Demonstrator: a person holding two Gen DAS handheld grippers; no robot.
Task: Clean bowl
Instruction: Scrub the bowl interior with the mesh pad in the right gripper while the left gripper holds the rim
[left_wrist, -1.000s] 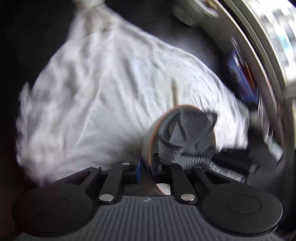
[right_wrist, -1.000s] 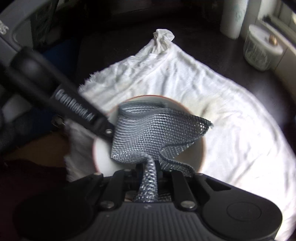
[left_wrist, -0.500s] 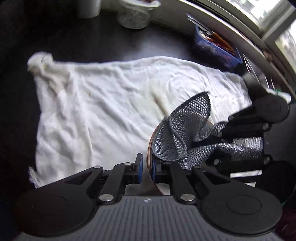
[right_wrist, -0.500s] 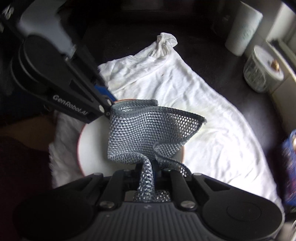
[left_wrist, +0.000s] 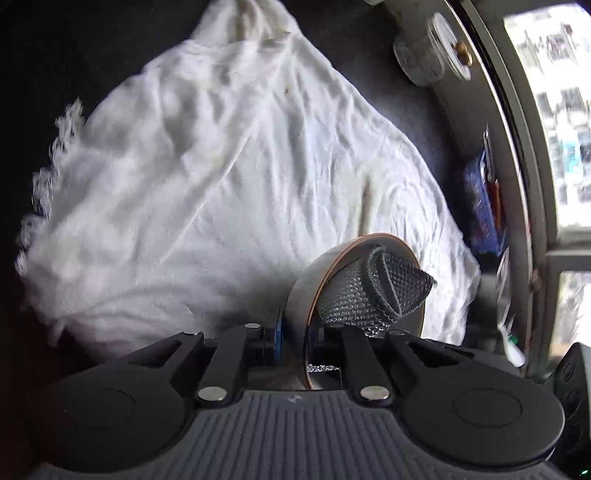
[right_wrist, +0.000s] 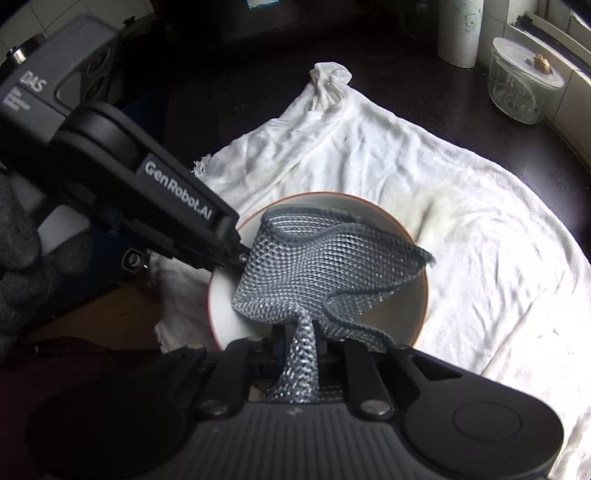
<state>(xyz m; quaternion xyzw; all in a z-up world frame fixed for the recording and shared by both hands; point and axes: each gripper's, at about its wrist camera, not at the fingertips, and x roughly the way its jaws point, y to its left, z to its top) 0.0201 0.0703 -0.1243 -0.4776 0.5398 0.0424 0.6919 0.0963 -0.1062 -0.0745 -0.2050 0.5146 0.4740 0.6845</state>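
In the right wrist view the mesh cloth (right_wrist: 325, 266) covers much of the bowl (right_wrist: 417, 295) interior, and the gripper body hides the bowl's near rim. In the left wrist view the white towel (left_wrist: 221, 184) is motion-blurred along its frayed left edge, and the blue object (left_wrist: 484, 199) by the window frame is too smeared to identify.

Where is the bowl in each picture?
Left wrist: the bowl is low and right of the middle, seen edge-on, its rim clamped by the left gripper.
Right wrist: the bowl is in the middle, seen from above, with the left gripper on its left rim.
Shared landmark: the grey mesh cloth inside the bowl, and the white towel beneath.
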